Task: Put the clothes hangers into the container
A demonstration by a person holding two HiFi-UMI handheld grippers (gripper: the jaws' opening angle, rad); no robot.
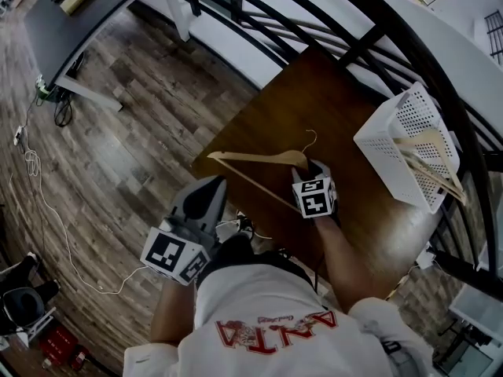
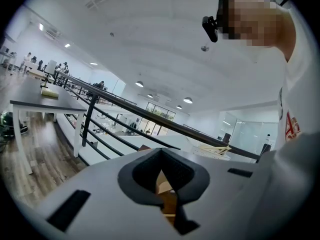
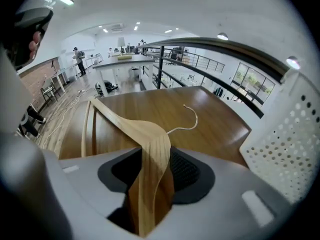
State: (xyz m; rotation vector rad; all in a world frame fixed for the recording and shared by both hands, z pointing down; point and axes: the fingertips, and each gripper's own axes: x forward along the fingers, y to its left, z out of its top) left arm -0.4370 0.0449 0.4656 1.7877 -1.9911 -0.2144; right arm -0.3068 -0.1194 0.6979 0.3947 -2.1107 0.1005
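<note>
Fingers of the left gripper (image 1: 206, 199) sit together, empty, beside the dark brown wooden table (image 1: 346, 100). On it the pale wooden clothes hanger (image 1: 259, 159) lies flat, long axis left to right, hook pointing away. The right gripper (image 1: 313, 170) straddles its shoulder, pads spread, not visibly pinching. It should clamp near the neck before lifting toward the white perforated plastic basket (image 1: 397, 151).
</note>
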